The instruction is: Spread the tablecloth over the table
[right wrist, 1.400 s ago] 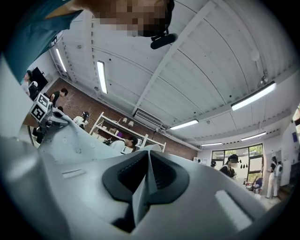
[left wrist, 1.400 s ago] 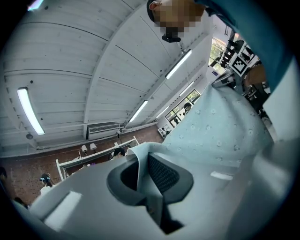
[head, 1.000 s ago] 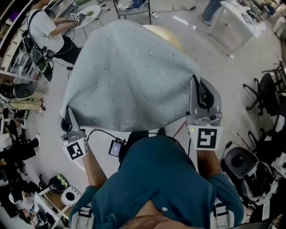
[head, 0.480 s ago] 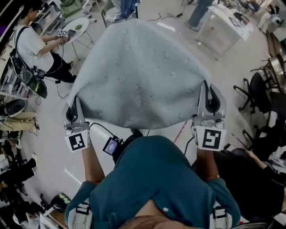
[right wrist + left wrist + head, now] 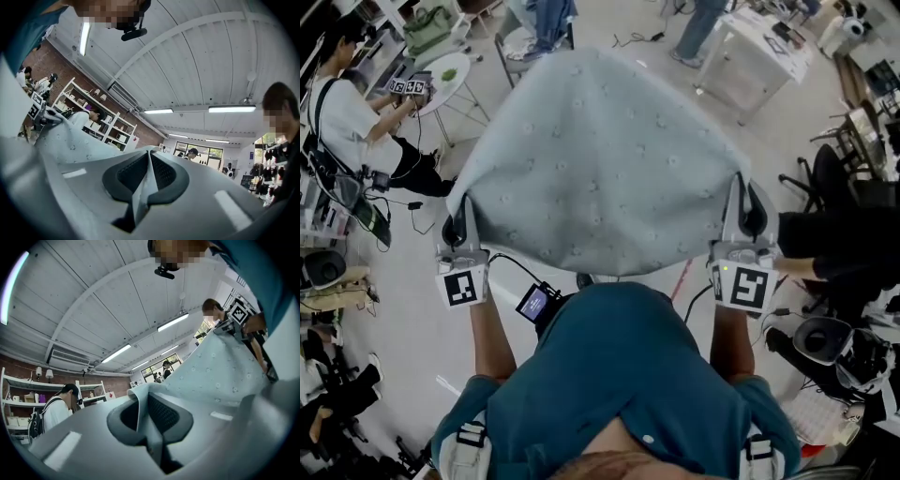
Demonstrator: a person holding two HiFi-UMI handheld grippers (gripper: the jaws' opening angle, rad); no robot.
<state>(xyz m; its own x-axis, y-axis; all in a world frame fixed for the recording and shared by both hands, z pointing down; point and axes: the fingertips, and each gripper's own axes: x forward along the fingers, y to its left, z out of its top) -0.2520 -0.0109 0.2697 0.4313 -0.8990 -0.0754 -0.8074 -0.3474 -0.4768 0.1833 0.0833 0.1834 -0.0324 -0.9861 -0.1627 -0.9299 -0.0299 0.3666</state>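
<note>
A pale blue tablecloth (image 5: 600, 159) with small dots billows high in front of me, raised and stretched between both grippers; it hides whatever table lies under it. My left gripper (image 5: 457, 228) is shut on the cloth's near left corner, and the fabric (image 5: 150, 423) runs pinched between its dark pads. My right gripper (image 5: 744, 211) is shut on the near right corner, a thin fold of cloth (image 5: 143, 187) clamped between its pads. Both gripper views point up at the ceiling.
A person (image 5: 347, 112) works at a small round table (image 5: 441, 75) at the far left. A white table (image 5: 750, 56) stands at the back right. Office chairs (image 5: 830, 178) and gear lie on the right, cables on the floor at left.
Both grippers have lifted the cloth higher and farther forward; it now billows out and covers the round tabletop that showed at its far edge a second ago.
</note>
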